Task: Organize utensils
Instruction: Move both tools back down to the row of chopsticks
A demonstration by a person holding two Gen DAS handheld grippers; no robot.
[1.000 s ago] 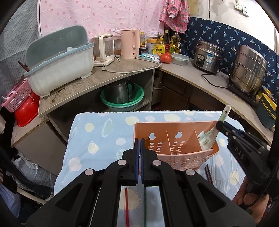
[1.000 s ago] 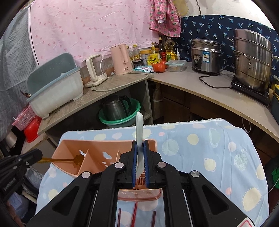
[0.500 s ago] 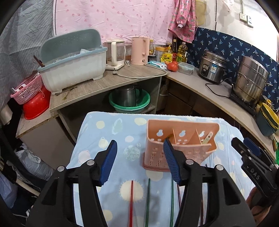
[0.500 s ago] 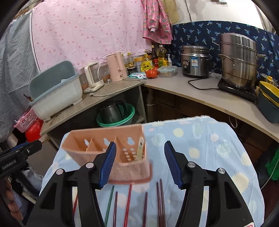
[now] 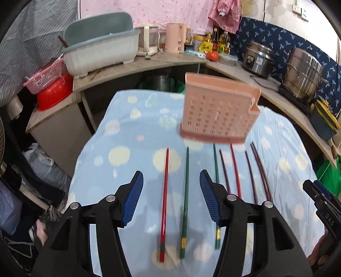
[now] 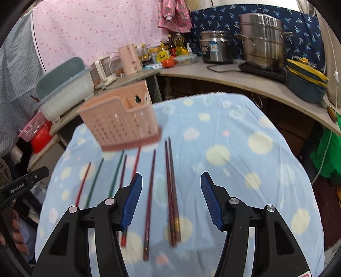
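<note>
Surface: a table under a pale blue cloth (image 5: pixel 132 136) printed with cream and pink dots (the print is soft with blur).
Room: a curved wooden counter (image 6: pixel 223 74) runs behind the table from 9 to 3 o'clock, with a pink dotted curtain (image 5: pixel 149 10) on the wall at 12 and navy patterned fabric (image 6: pixel 223 19) at 1 to 2.
Counter items: one grey-green dish tub (image 5: pixel 102 49) at 10 o'clock, one pink kettle (image 5: pixel 175 37) at 12, one rice cooker (image 5: pixel 259 59) and one tall steel steamer pot (image 5: pixel 304 78) at 2.
Low shelf: one pink mesh basket (image 5: pixel 45 77) over one red basin (image 5: pixel 54 93) at 9 o'clock.
Utensil caddy: one pink perforated holder (image 5: pixel 217 115), standing on the cloth at 12 o'clock from the left gripper, just past the chopstick tips.
Chopsticks: eight counted, loose and roughly parallel in front of the caddy: two red (image 5: pixel 164 198), two green (image 5: pixel 185 198) and four dark brown (image 6: pixel 173 191) (two of the brown lie touching as a pair).
Left gripper (image 5: pixel 171 199): jaws released and empty, poised above one red and one green stick.
Right gripper (image 6: pixel 171 199): jaws released and empty, poised above the brown pair and a single brown stick (image 6: pixel 149 204) at its 7 o'clock.
</note>
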